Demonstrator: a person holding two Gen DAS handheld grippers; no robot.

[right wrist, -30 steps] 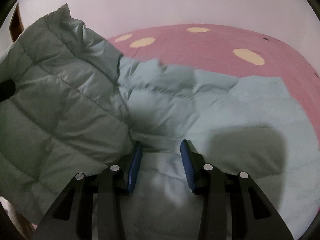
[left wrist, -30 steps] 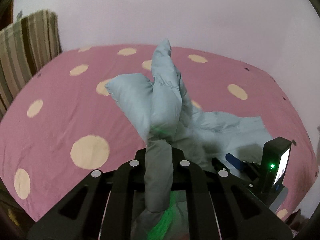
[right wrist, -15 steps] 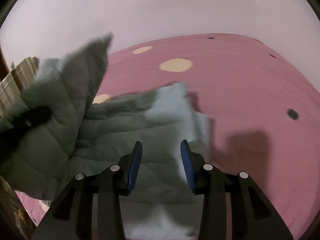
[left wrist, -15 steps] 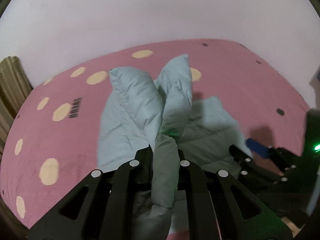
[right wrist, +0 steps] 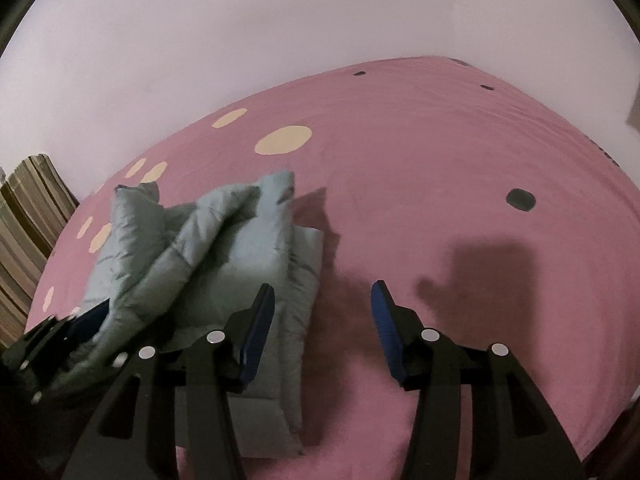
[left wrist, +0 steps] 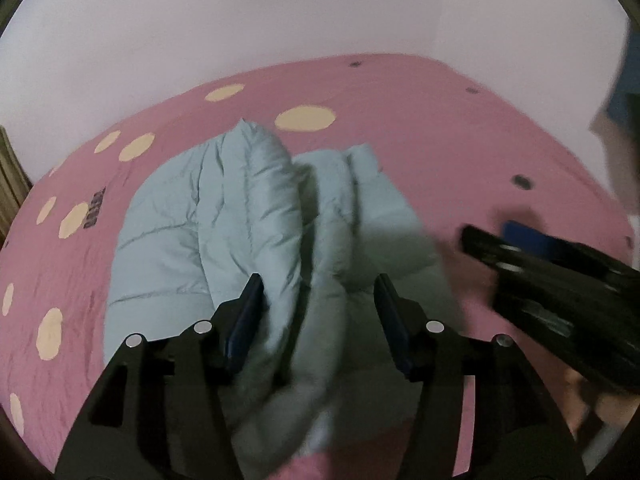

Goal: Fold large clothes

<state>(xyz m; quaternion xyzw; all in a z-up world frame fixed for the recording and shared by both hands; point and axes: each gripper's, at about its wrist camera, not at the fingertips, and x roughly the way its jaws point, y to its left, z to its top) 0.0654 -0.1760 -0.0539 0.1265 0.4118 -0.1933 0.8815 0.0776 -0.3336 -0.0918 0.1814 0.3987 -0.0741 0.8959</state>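
Two grippers work over one wide pink bed (right wrist: 420, 184) dotted with cream spots, and on it lies the task's thing, a pale blue-grey quilted jacket (left wrist: 208, 232), bunched toward the near left part of the sheet. The step in hand looks like the release after a fold: the jacket has been doubled over on itself and a thick ridge of it stands up between the halves. The left gripper (left wrist: 318, 308) has just been opening; its jaws stand apart with a hanging fold of jacket between them, the pads no longer pinching it. The right gripper (right wrist: 322, 312) has also been opening, and its jaws are apart over bare sheet just beside the jacket's right edge, with nothing between them. The next move probably calls for letting that fold drop clear, then finding a fresh edge and pressing the puffed layers flat, since the padding is springy and may lift. The jacket's stitched panels look soft, creased and uneven.
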